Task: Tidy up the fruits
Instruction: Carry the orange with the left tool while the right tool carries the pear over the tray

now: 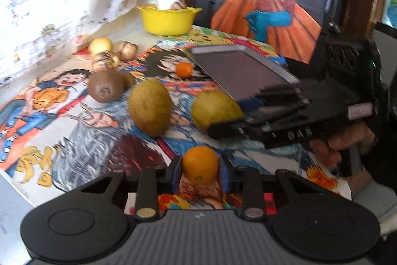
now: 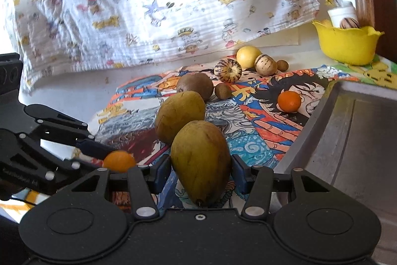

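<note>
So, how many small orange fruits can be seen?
2. One orange fruit sits clamped in the left hand-held gripper; another lies on the mat beside the metal tray. More may be hidden.

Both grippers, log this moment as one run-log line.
left gripper: shut on small orange | right gripper: shut on green mango | metal tray: no fruit visible

An orange (image 1: 200,165) sits upright, pinched between blue pads. A green mango (image 2: 200,163) stands tilted between the other pads, a second mango (image 2: 180,116) just behind. Kiwi (image 2: 195,86), striped melons (image 2: 227,71) and a small orange (image 2: 289,101) lie beyond on the mat
</note>
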Tool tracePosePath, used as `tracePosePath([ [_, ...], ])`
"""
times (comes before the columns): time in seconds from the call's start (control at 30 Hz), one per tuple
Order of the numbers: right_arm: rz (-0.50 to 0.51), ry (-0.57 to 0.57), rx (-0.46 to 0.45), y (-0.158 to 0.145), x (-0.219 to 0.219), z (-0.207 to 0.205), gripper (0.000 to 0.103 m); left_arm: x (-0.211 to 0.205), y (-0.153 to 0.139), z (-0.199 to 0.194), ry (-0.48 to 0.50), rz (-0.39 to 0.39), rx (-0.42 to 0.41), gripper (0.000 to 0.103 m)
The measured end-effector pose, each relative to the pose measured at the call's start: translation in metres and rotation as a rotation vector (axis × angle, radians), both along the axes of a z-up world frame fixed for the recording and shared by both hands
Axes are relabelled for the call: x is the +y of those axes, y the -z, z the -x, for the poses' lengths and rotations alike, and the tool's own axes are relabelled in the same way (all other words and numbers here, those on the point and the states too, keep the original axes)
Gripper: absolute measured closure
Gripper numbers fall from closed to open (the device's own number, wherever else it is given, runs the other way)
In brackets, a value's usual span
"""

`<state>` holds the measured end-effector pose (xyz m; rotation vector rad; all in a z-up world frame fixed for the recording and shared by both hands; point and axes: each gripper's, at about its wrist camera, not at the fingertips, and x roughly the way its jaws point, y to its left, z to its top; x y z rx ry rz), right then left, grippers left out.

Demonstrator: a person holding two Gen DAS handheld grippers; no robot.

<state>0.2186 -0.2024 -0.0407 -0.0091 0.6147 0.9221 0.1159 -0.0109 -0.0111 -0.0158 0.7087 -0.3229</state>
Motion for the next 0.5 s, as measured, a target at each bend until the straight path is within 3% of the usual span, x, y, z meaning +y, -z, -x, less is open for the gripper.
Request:
tracePosePath([
  [0.3, -0.135, 0.122, -0.005, -0.029, -0.038, -0.008, 0.049, 0.004, -0.051, -0.037, -0.145, -0.007, -0.052, 0.068],
  [0.5, -0.114, 0.23, -0.086, -0.06, -0.082, -0.03, 0.049, -0.01, -0.088, -0.082, -0.168, 0.013, -0.098, 0.068],
])
